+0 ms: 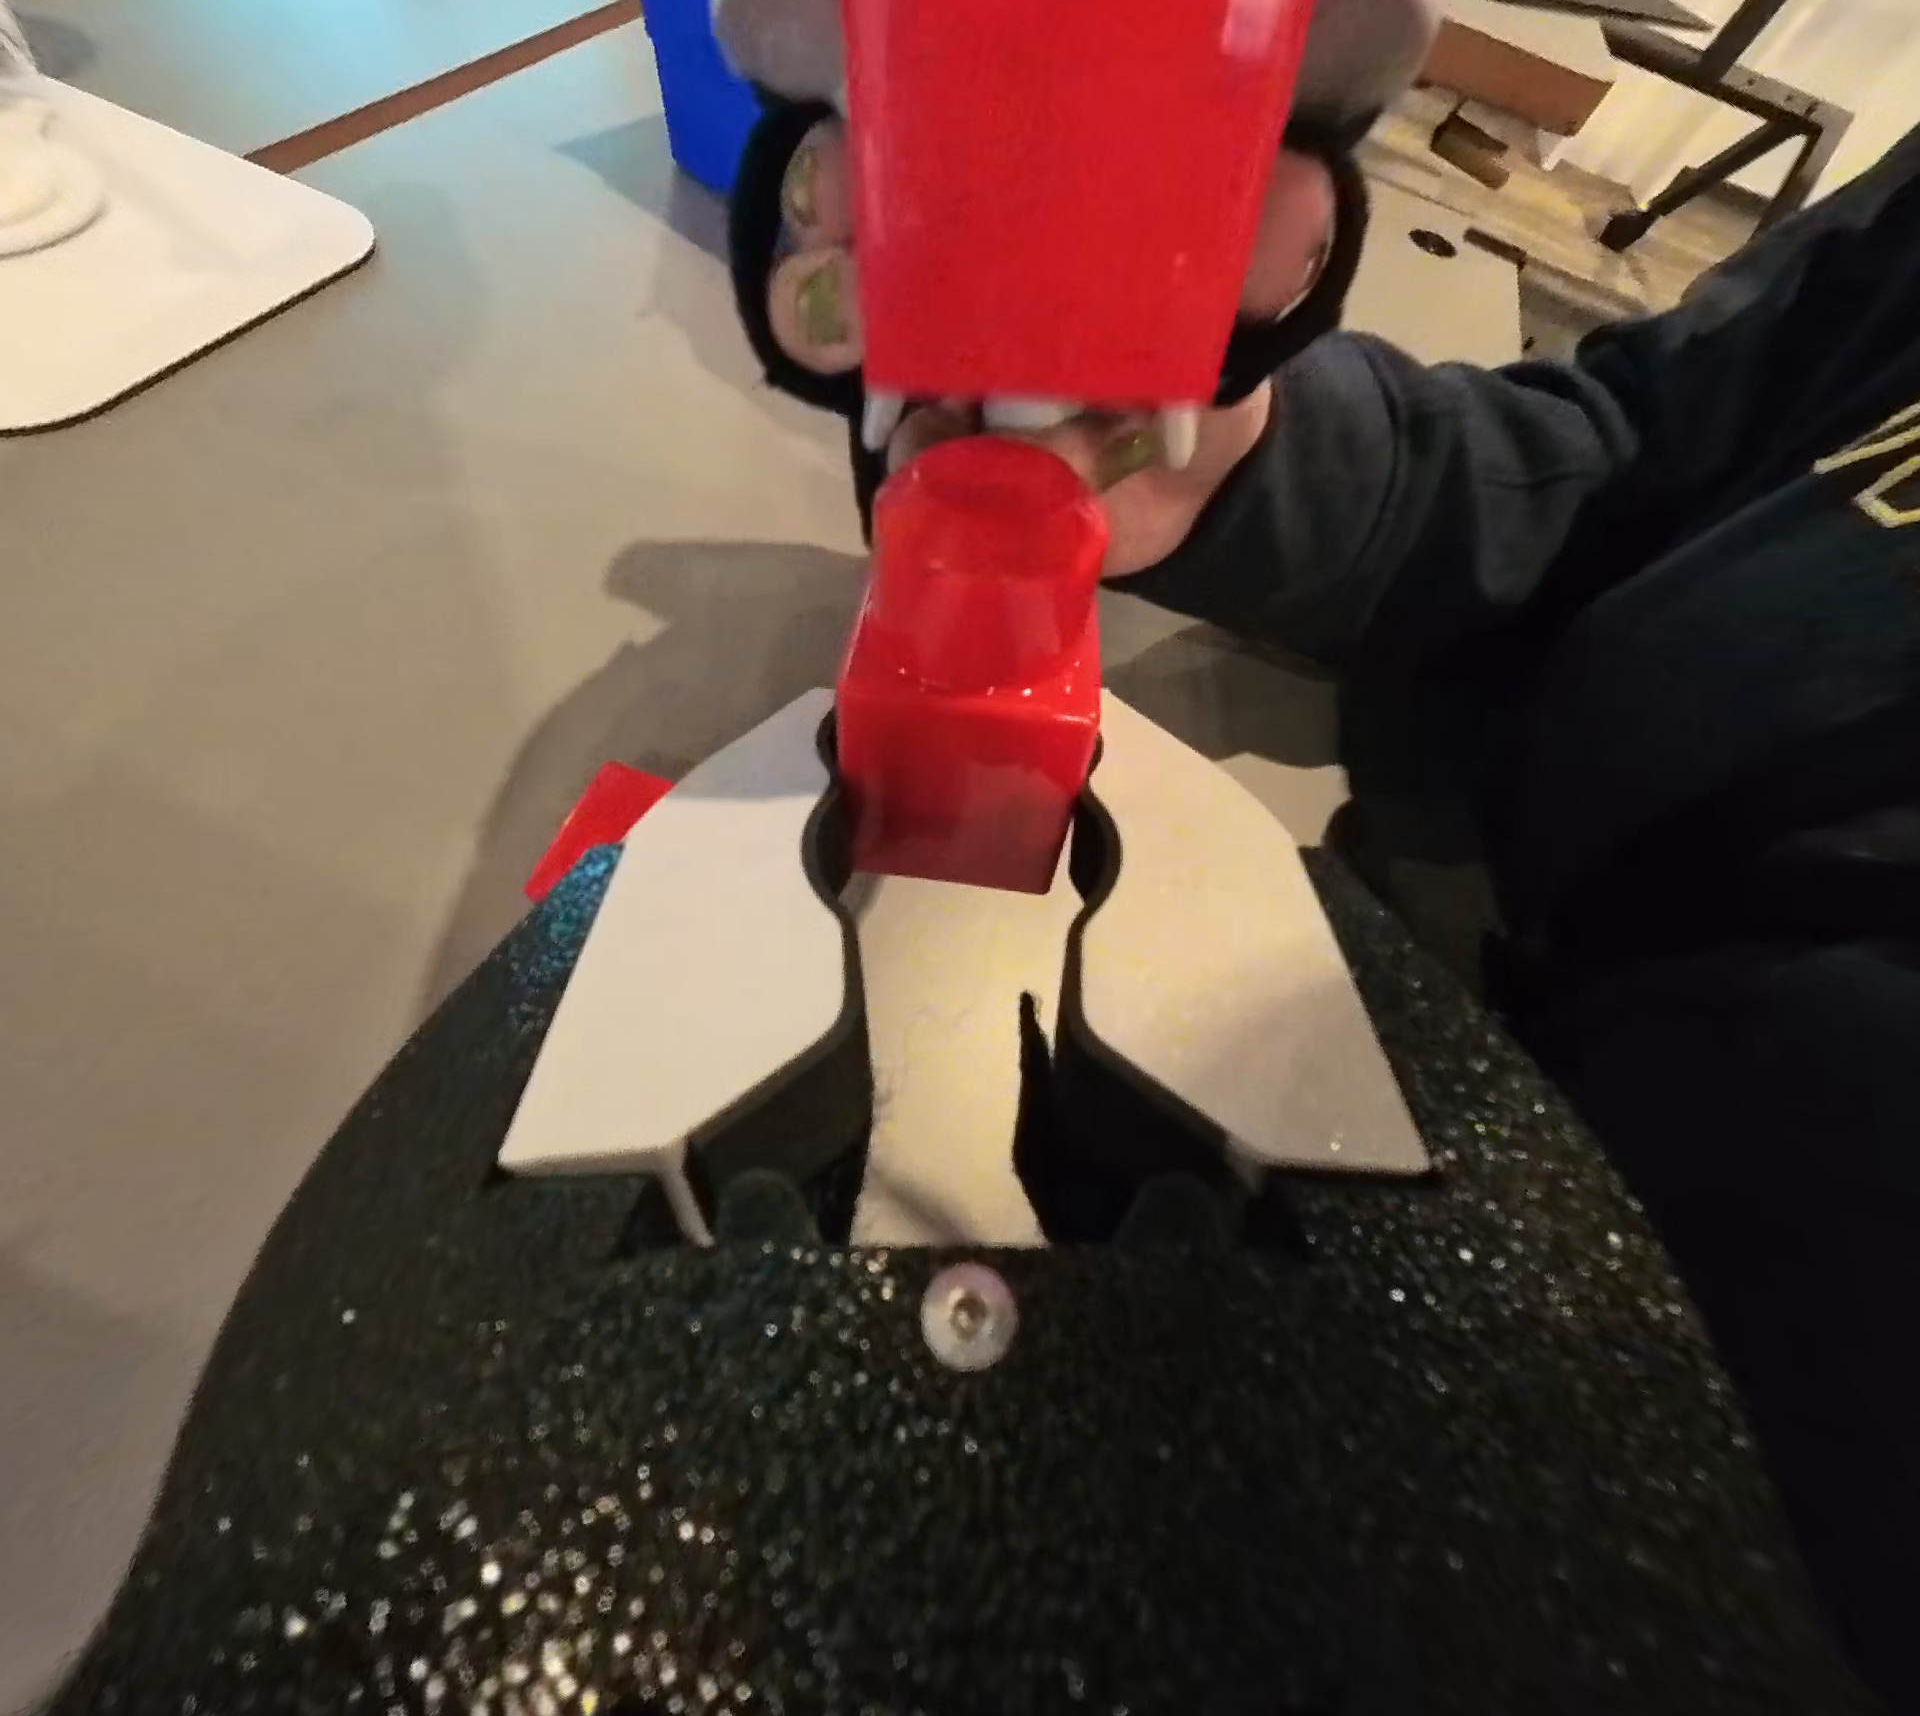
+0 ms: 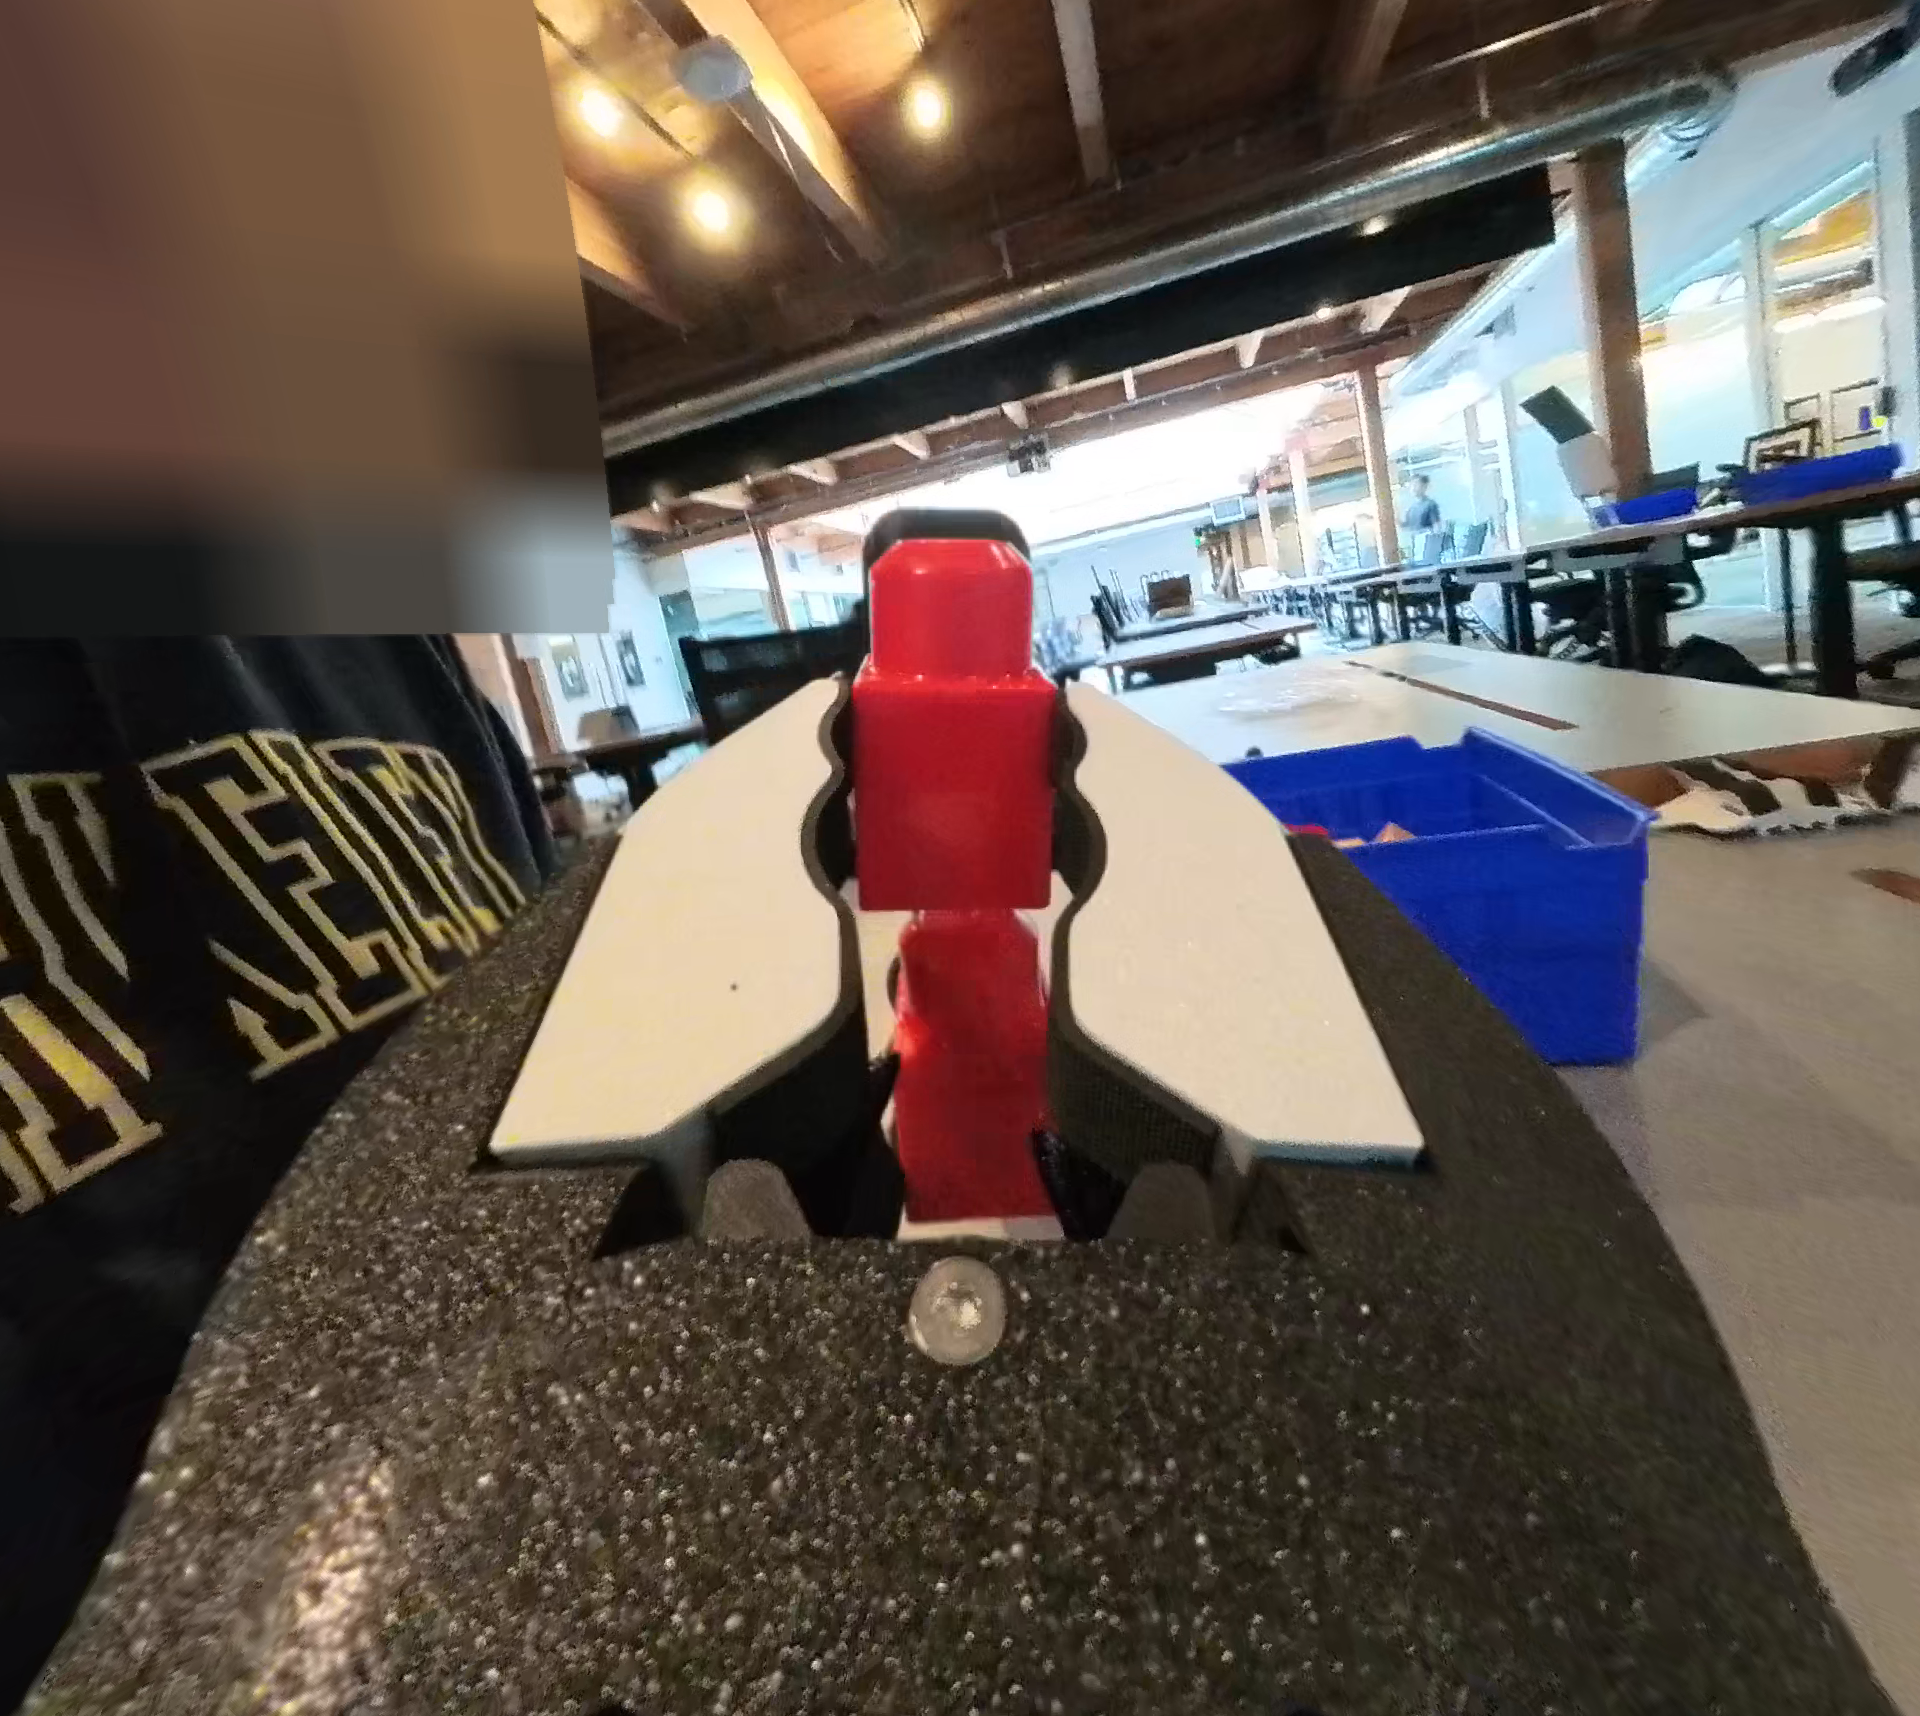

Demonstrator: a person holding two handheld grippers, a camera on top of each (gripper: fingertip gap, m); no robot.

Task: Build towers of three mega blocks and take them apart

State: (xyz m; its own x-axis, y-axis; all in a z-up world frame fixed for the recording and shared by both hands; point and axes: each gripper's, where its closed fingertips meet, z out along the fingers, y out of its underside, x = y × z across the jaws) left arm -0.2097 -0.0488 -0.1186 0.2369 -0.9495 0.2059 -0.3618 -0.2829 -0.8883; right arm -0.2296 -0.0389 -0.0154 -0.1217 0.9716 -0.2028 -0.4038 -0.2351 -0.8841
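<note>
Grey tabletop lies beneath both grippers. Nearest, the left gripper pinches a single red block by its flat sides; beyond, the right gripper clamps a two-block stack. They look light, stiff, glossy, perhaps slippery; flat sides seem the best hold.

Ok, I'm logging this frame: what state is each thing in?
Left gripper: shut on single red block.
Single red block: held, stud pointing away.
Right gripper: shut on red stack.
Red stack: two blocks, joined.
Blue bin: open, on the table.
</note>
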